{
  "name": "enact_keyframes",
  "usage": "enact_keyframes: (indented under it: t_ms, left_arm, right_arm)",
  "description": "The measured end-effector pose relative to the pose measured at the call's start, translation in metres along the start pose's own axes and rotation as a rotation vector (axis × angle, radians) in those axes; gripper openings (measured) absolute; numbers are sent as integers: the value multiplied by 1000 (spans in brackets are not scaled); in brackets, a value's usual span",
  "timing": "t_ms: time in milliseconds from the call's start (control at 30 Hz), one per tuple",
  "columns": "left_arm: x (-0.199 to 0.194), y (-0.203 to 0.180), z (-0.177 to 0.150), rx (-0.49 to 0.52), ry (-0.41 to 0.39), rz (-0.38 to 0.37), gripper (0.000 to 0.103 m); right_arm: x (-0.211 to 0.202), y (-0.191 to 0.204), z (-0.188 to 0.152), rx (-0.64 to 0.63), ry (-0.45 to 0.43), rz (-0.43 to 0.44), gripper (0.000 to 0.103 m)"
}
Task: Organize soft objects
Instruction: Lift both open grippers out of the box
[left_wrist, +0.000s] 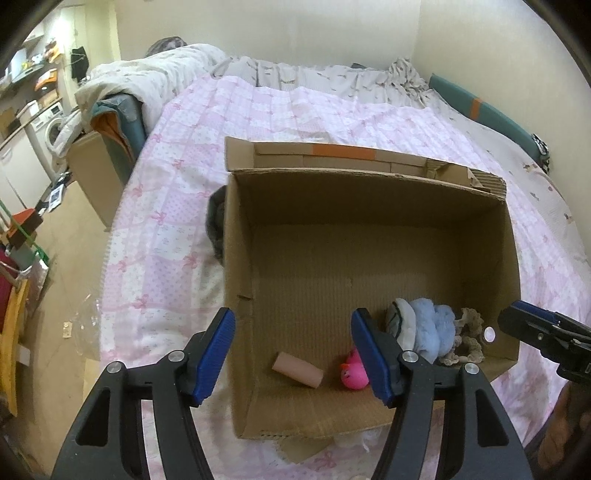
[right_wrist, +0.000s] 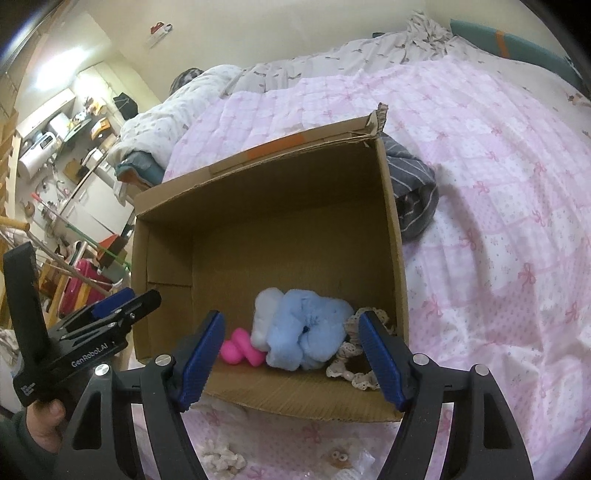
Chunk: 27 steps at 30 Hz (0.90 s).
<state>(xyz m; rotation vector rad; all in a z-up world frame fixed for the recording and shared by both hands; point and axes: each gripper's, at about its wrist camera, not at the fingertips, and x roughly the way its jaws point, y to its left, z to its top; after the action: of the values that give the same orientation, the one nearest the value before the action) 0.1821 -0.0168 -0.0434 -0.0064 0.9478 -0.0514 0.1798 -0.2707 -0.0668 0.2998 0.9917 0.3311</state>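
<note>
Right claw (right_wrist: 291, 363) agape above cardboard box (right_wrist: 391, 229) near rim, far half bare

The cardboard box (left_wrist: 369, 236) is plain brown corrugated card, matt, with visible fluting on the floor and a ragged, torn far corner. Inside, near side: the blue scrunchie (right_wrist: 308, 328) is fluffy plush, the cream scrunchie (right_wrist: 354, 363) looks like crocheted lace, the pink toy (right_wrist: 240, 349) is smooth and rubbery with a slight sheen, and the small tube (left_wrist: 297, 369) looks like matt paper or card. The quilt (right_wrist: 498, 229) underneath is soft stitched cloth, matt. Gripper pads (left_wrist: 216, 354) are blue ribbed plastic on black, slightly glossy arms with shiny metal rivets.
</note>
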Motion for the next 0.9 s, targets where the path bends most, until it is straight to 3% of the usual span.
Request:
enact_keyframes:
  t_ms: [333,900]
  left_arm:
    - [-21,23,-8,-74,-4,30,62]
    - [-52,37,-57,-135,45,34,62]
  right_arm:
    - [-10,2,-6,-10,-6,-25,79]
    - [-36,1,-34,-12,-8,-59,79]
